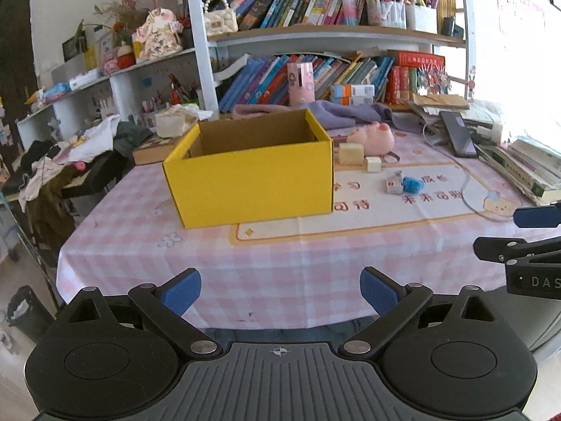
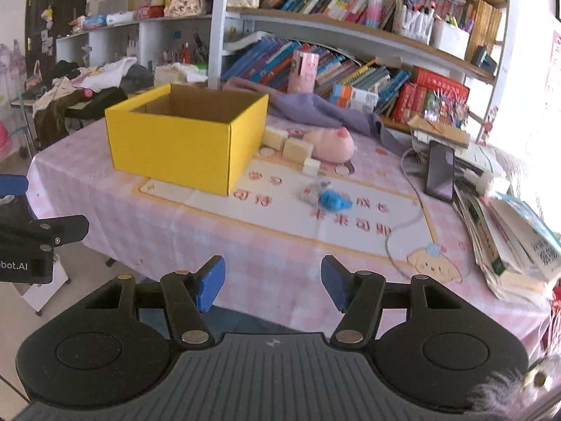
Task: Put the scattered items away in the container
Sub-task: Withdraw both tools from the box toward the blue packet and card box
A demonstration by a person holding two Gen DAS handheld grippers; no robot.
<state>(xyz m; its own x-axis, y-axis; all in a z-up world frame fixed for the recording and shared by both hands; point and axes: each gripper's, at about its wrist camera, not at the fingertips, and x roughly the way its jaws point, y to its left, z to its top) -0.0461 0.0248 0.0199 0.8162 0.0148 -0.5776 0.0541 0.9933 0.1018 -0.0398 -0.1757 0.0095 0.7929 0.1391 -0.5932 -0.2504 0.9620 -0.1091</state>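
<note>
Yellow cardboard box (image 1: 249, 179) sits on the bench looking empty — nothing tidied yet. Cream blocks (image 2: 297, 148), pink plush (image 2: 331, 144) and blue fluff (image 2: 333, 200) lie just beside it. Left gripper (image 1: 280, 293) and right gripper (image 2: 273, 282) hover, jaws apart, holding nothing.

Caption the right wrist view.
Open right gripper faces yellow box, with cream blocks, pink plush and blue fuzzy item beside it.
</note>
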